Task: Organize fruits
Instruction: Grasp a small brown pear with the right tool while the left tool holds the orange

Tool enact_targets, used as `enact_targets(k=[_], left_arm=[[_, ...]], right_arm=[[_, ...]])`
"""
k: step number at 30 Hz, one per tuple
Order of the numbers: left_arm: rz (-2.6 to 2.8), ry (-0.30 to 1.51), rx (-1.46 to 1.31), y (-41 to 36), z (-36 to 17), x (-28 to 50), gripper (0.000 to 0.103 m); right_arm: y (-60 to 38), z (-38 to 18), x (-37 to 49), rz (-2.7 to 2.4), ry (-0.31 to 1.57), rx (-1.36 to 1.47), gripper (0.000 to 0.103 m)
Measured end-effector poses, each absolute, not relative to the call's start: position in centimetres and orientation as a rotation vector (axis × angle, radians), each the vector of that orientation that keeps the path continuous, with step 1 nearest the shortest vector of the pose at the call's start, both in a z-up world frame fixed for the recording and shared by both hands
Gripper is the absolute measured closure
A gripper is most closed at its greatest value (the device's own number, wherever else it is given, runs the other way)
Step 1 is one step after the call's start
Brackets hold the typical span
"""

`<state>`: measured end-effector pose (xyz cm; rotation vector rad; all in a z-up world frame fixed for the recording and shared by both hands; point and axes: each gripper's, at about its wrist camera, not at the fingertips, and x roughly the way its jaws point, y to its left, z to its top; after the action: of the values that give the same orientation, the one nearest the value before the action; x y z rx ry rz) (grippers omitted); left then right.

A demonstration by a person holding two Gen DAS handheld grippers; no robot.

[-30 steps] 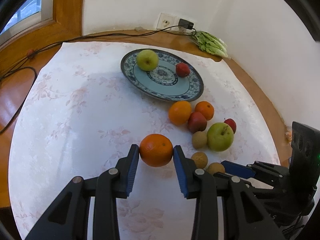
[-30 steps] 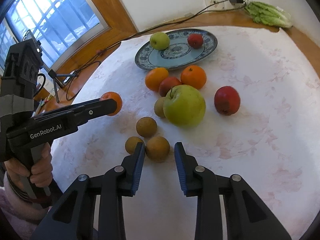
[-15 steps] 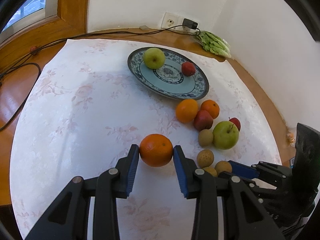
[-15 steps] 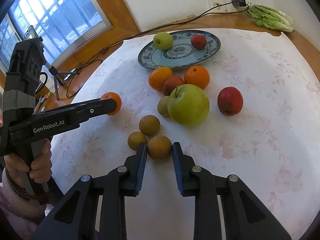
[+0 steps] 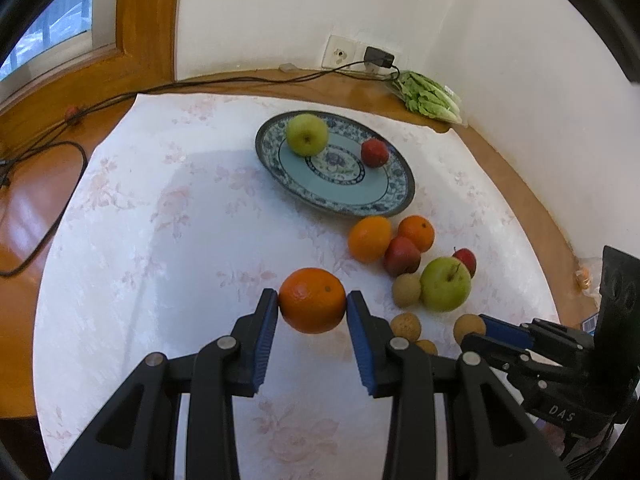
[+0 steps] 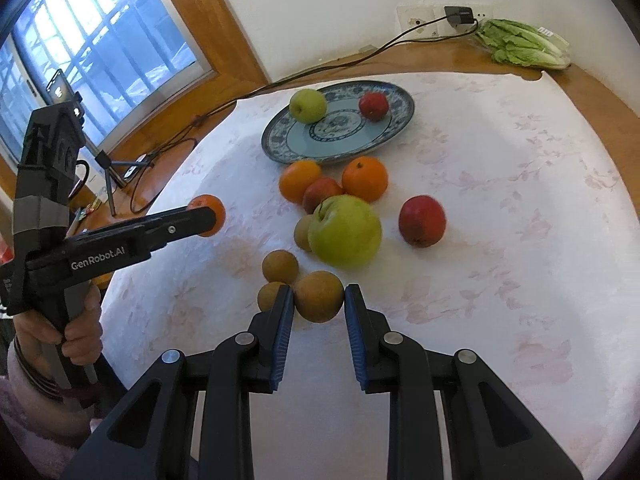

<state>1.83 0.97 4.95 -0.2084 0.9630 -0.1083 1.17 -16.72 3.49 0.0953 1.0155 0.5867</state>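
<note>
My left gripper (image 5: 312,306) is shut on an orange (image 5: 312,300) and holds it above the tablecloth; it also shows in the right wrist view (image 6: 206,216). My right gripper (image 6: 319,300) is shut on a small brown round fruit (image 6: 319,296) that looks lifted off the cloth. A blue patterned plate (image 6: 396,124) holds a green apple (image 6: 307,105) and a red fruit (image 6: 373,106). Loose on the cloth are two oranges (image 6: 365,179), a big green apple (image 6: 345,231), red apples (image 6: 421,221) and other small brown fruits (image 6: 280,266).
A round wooden table with a white floral cloth (image 5: 160,240). Cables (image 5: 60,152) run along its left rim to a wall socket (image 5: 340,54). Bagged lettuce (image 6: 520,44) lies at the back right. A window (image 6: 80,48) is at the left.
My right gripper closed around the brown fruit and took hold of it. My left gripper with the orange rose and drew back; the plate looks farther away.
</note>
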Motion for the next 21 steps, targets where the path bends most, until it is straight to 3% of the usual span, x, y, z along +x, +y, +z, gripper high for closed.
enact_targets(k=[21], left_arm=[[-0.138,0.896,-0.137,-0.4,9.0,4.4,0.066]], right_arm=[[-18.7,7.6,2.0,0.511,0.901,0.023,0.076]])
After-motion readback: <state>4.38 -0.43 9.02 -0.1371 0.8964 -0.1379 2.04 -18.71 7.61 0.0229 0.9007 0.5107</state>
